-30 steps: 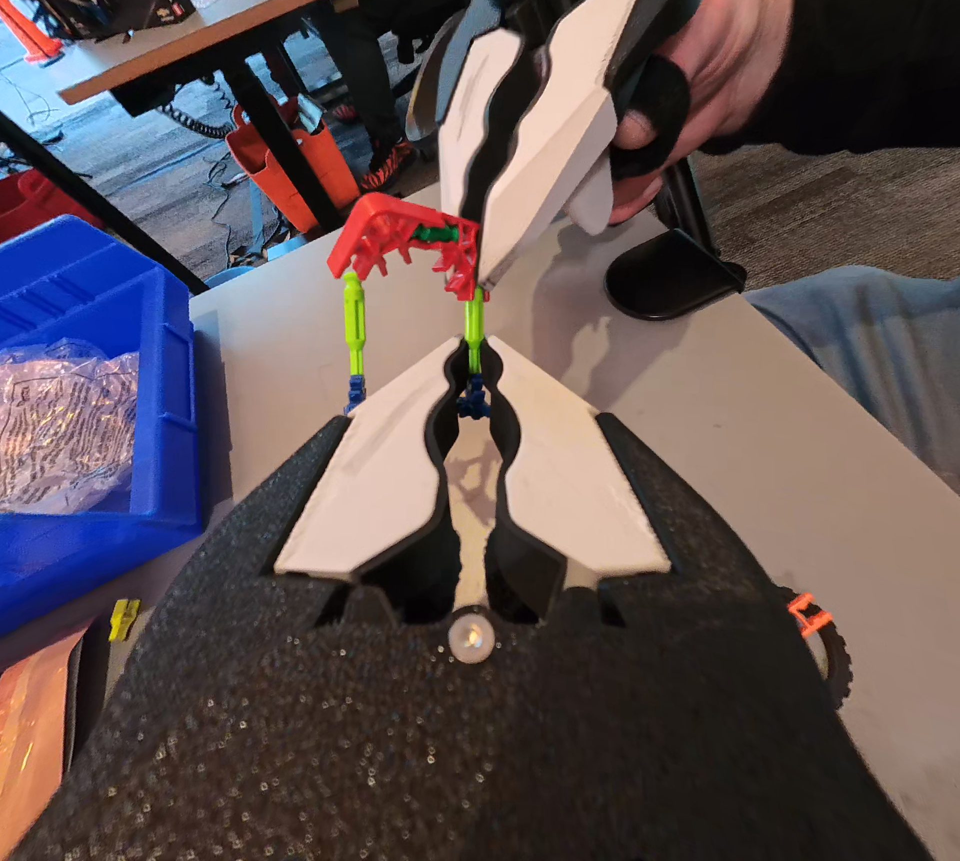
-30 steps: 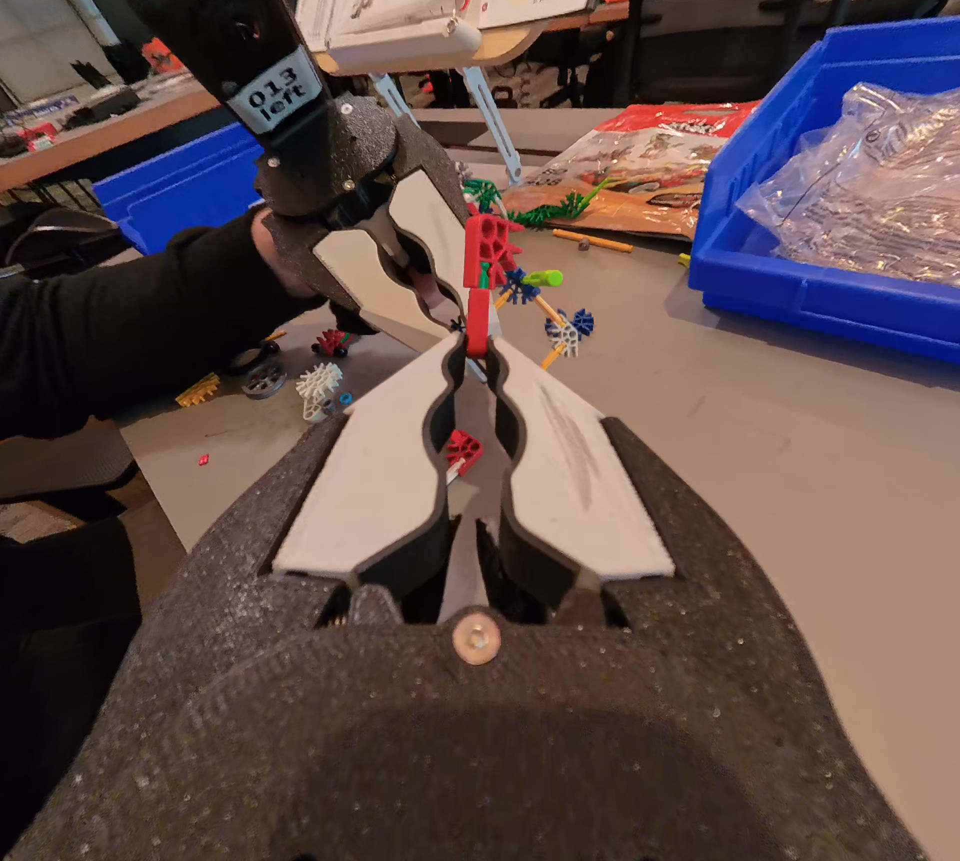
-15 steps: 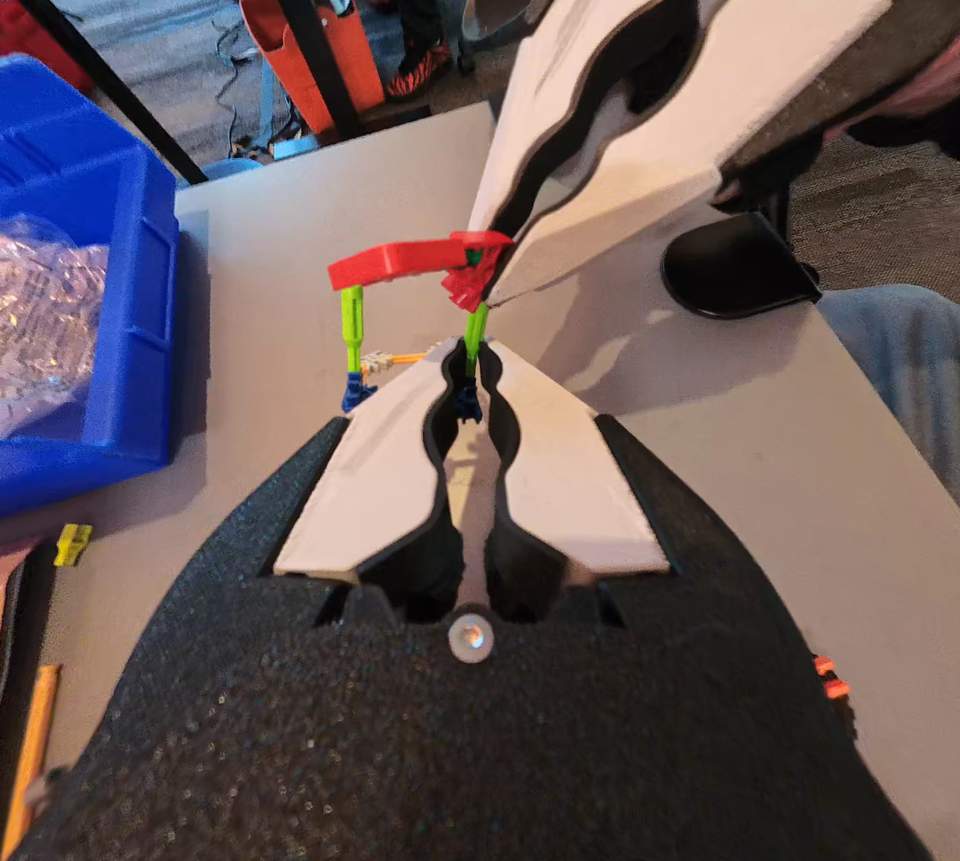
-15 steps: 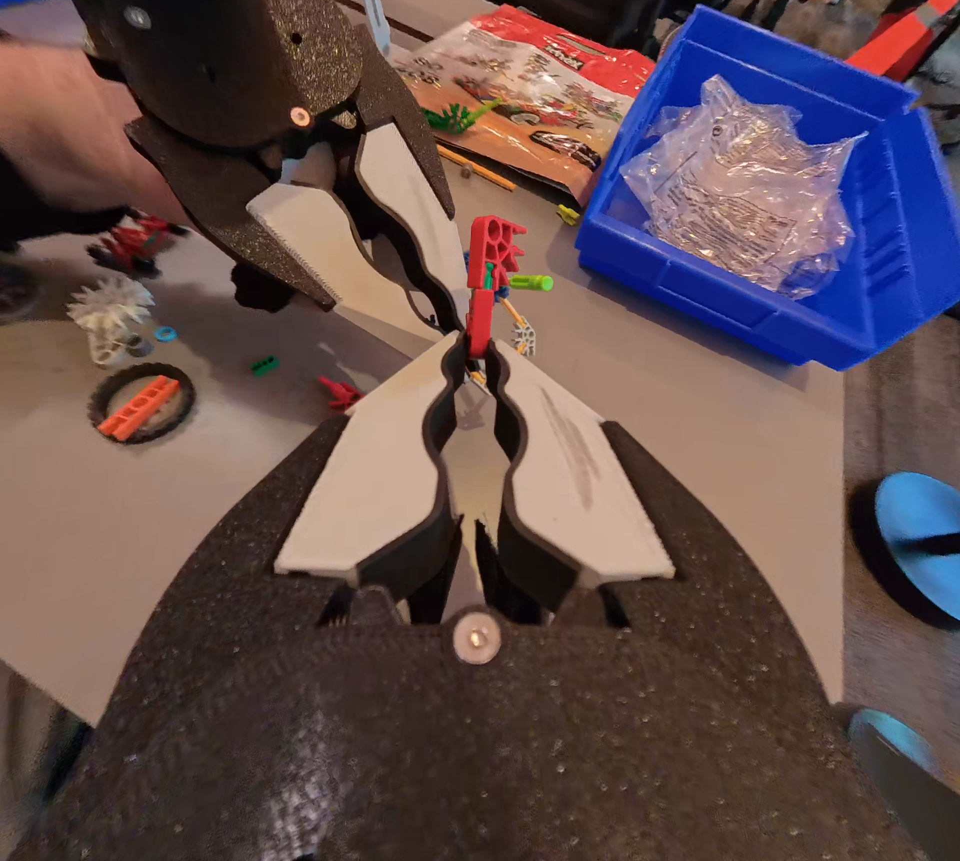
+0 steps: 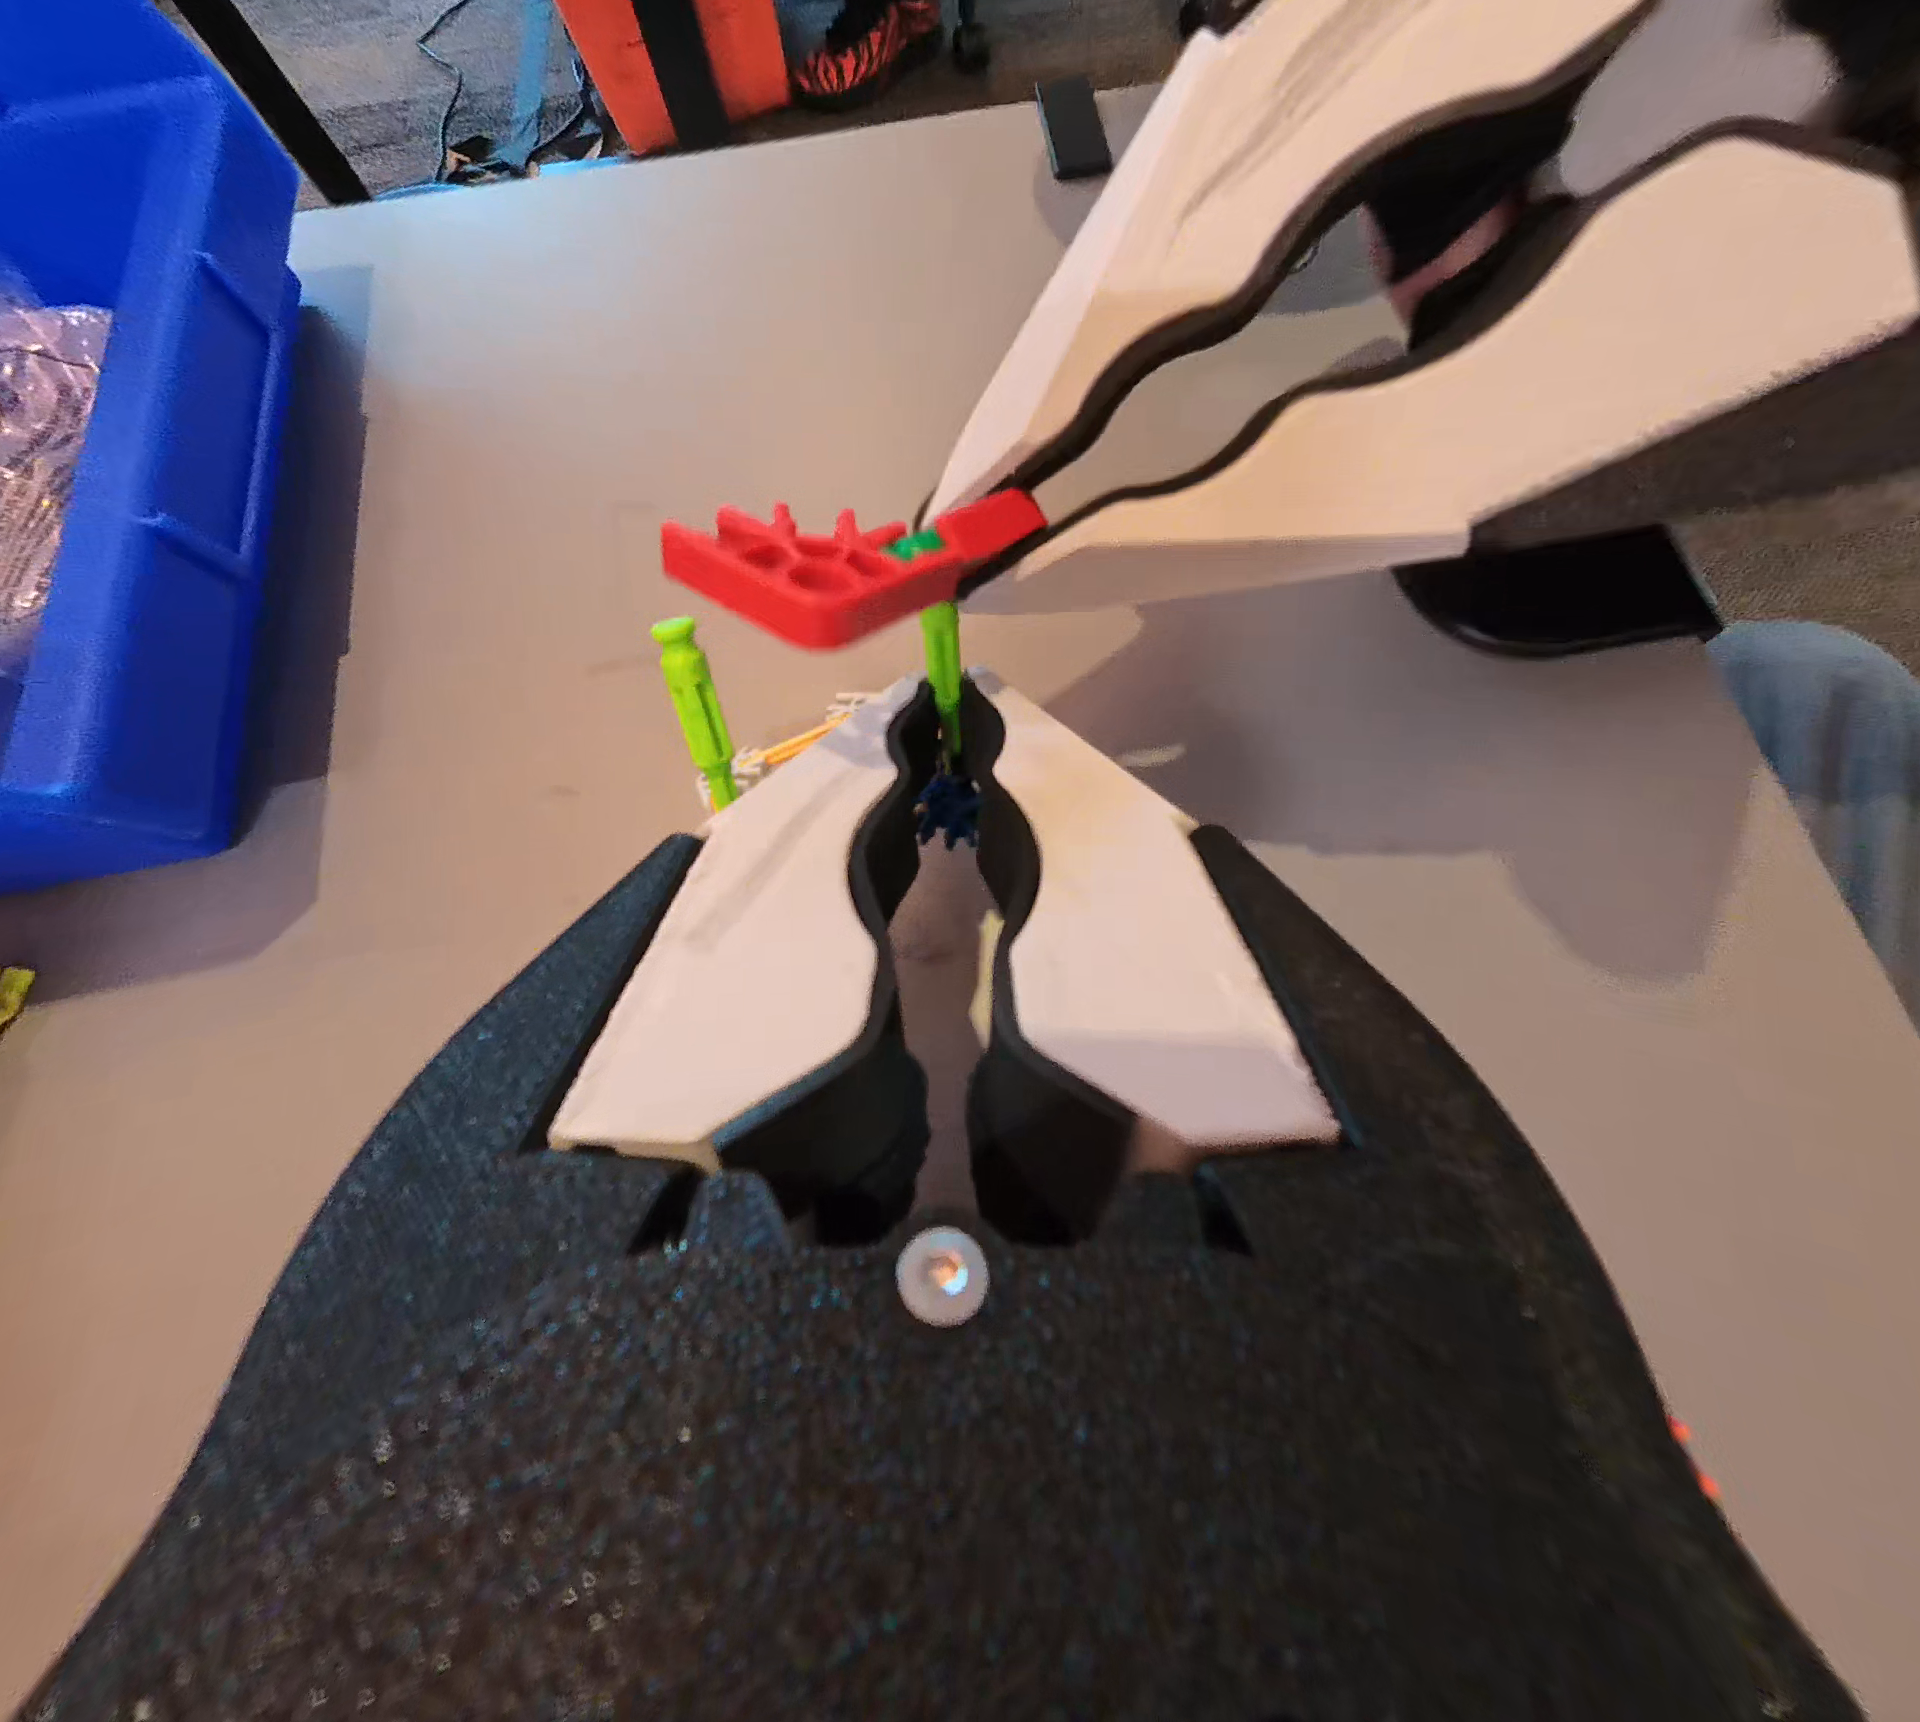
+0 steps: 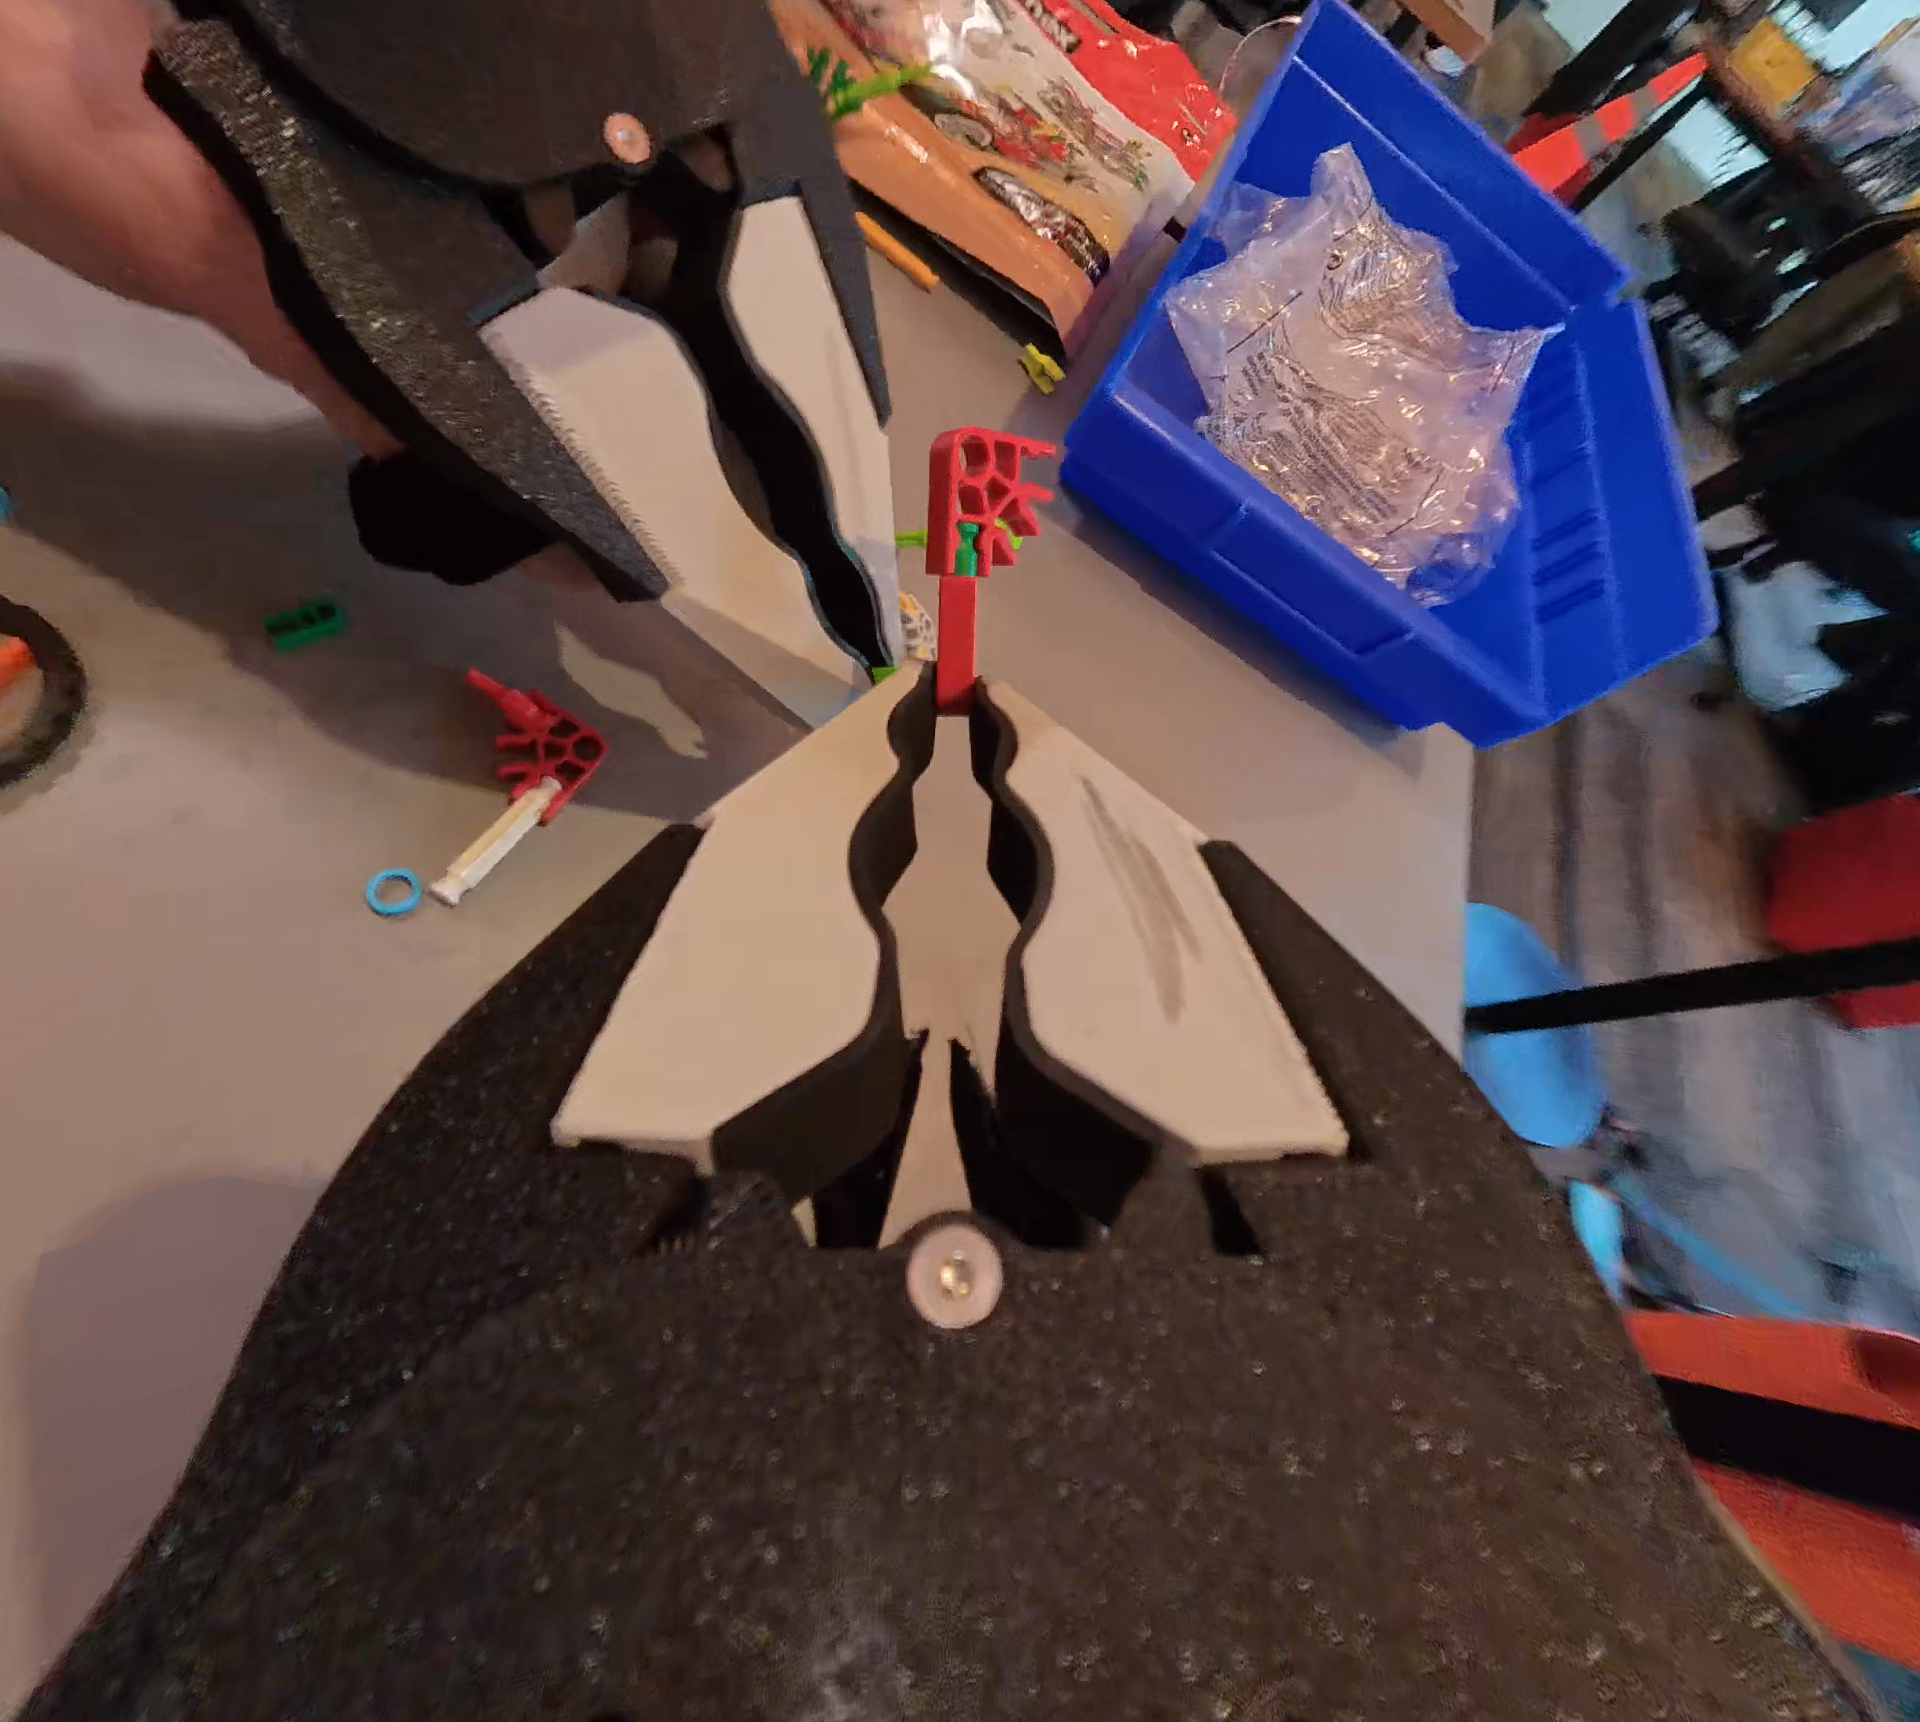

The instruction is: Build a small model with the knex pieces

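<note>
Left tool (image 5: 943, 704): pinched tight on a thin lime-green plastic rod (image 5: 941, 646).
Right tool (image 6: 954, 693): clamped on a flat red plastic bracket (image 6: 975, 519), above the grey desk (image 6: 187, 966).
Blue plastic bin (image 6: 1299, 560): holds a crinkled clear bag (image 6: 1351, 384).

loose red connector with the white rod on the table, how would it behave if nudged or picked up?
The red connector with white rod looks like thin hard plastic, so probably stiff and light. It lies flat on the table, so it would likely slide or pivot rather than roll. The rod joint may pull apart if grabbed by one end.
</note>
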